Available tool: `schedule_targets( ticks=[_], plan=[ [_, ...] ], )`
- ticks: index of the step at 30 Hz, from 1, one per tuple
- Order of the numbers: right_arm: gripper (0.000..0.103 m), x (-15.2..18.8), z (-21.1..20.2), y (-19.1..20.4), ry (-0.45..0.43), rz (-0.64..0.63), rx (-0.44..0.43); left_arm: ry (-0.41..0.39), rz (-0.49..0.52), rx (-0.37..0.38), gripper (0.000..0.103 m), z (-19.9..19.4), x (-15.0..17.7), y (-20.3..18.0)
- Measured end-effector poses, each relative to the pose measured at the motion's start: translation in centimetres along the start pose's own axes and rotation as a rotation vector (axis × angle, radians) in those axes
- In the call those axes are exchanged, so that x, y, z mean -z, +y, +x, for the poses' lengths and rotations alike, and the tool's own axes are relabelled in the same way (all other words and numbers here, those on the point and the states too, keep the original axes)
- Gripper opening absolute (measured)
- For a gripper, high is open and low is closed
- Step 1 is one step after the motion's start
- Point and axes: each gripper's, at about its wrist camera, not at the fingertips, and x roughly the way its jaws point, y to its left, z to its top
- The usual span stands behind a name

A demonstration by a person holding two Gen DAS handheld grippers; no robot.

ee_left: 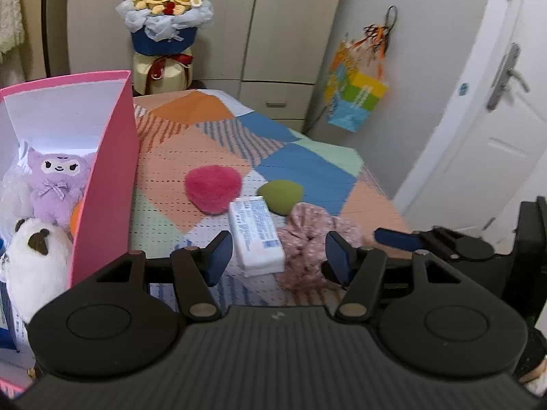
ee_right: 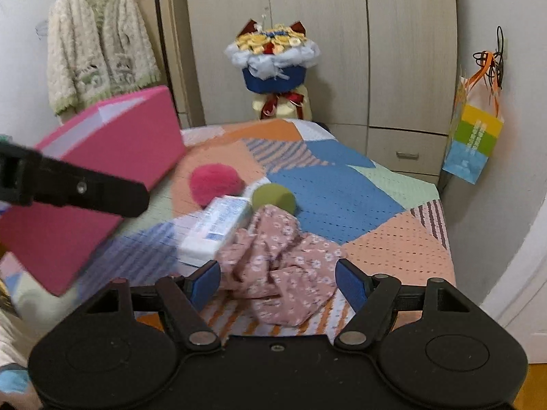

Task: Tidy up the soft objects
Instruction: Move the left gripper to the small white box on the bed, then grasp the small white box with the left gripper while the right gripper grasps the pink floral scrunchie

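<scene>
Part sorted, part still strewn across the patchwork bedspread (ee_right: 342, 191).

Already tucked into the pink box (ee_left: 106, 184) at the bed's left: a purple plush (ee_left: 54, 184) and a white plush (ee_left: 34, 266). Still loose on the cover: pink fluffy heart (ee_left: 213, 188), green sponge (ee_left: 280, 194), white tissue pack (ee_left: 256, 235) and crumpled floral cloth (ee_right: 280, 273), all close together. Left gripper (ee_left: 277, 256) spread and empty above the tissue pack; right gripper (ee_right: 277, 282) spread wide and empty over the floral cloth, seemingly next up.
</scene>
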Motion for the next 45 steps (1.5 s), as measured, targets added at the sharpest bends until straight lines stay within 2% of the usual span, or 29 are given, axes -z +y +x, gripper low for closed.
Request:
schedule_targets(
  ticks=[2,5,9,11,13,16,18,20,24,29,32,33,36,45],
  plan=[
    [0.082,0.0,1.0,-0.2,0.017,-0.013,0.02,0.015,-0.009,-0.007,0.059,1.0,0.0,0.1],
    [0.083,0.0,2.1,-0.7,0.043,-0.013,-0.001,0.031,-0.019,-0.018,0.058,2.8,-0.2,0.1],
    [0.087,-0.1,3.1,-0.8,0.067,-0.026,-0.025,-0.017,-0.03,-0.075,0.058,5.2,-0.4,0.2],
    [0.091,-0.1,3.7,-0.6,0.092,-0.049,-0.023,-0.005,-0.051,-0.104,0.058,6.7,-0.6,0.5],
    [0.092,-0.2,3.9,-0.6,0.091,-0.053,-0.025,0.001,-0.095,-0.082,0.057,7.9,-0.6,1.2],
    [0.09,-0.1,4.0,-0.9,0.082,-0.044,-0.037,0.019,-0.103,-0.114,0.056,9.4,-0.3,1.7],
    [0.085,0.1,3.8,-0.9,0.068,-0.045,-0.05,0.025,-0.114,-0.114,0.056,9.9,0.0,2.0],
    [0.074,0.3,3.3,-0.8,0.043,-0.06,-0.084,0.01,-0.112,-0.118,0.056,10.2,0.3,1.9],
    [0.066,0.5,3.4,-0.4,0.015,-0.071,-0.102,-0.025,-0.048,-0.181,0.057,10.7,0.9,0.9],
    [0.033,0.6,3.1,0.0,-0.005,-0.066,-0.113,-0.04,-0.023,-0.199,0.056,10.6,1.2,0.6],
    [0.028,0.9,2.7,-0.6,0.006,0.001,-0.113,-0.047,0.001,-0.202,0.049,10.4,1.4,0.4],
    [0.027,1.0,2.4,-1.1,0.009,0.037,-0.117,-0.05,0.015,-0.198,0.042,10.3,1.6,0.3],
    [0.025,1.7,1.4,-2.7,0.002,0.165,-0.126,-0.054,0.042,-0.208,0.04,9.7,2.3,0.2],
    [0.025,1.9,1.4,-2.0,0.004,0.125,-0.085,-0.057,0.059,-0.225,0.04,9.5,2.6,-0.1]
  ],
)
